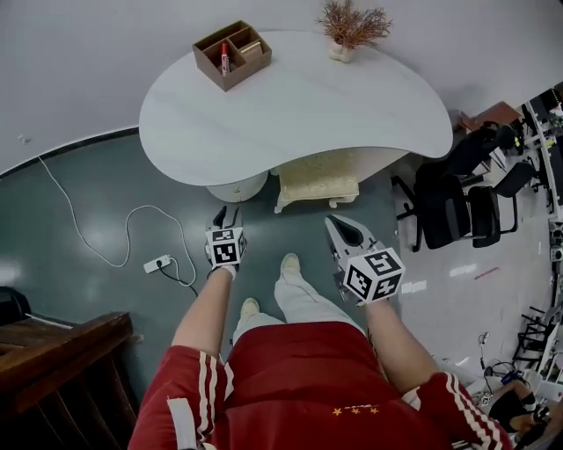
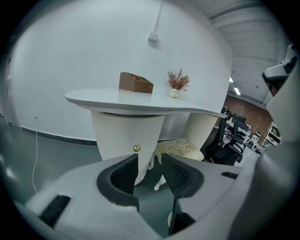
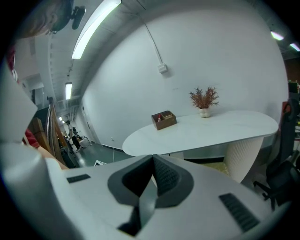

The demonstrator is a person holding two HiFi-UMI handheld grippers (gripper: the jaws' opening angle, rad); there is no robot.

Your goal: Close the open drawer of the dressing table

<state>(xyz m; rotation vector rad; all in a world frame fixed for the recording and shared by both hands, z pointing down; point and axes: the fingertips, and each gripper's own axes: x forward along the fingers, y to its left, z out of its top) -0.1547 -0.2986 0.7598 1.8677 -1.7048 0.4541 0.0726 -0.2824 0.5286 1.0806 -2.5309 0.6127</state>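
Note:
The dressing table has a white kidney-shaped top on a round white pedestal. A small brass knob marks the drawer front, which looks flush with the pedestal; no drawer sticks out. My left gripper hangs just short of the pedestal, pointing at the knob, with its jaws apart and nothing between them. My right gripper is held in front of the stool; its jaws meet at the tips and hold nothing.
A cream stool is tucked under the table. A brown organiser box and a dried plant sit on top. Black office chairs stand to the right, a power strip and cable lie to the left, and wooden furniture fills the bottom left.

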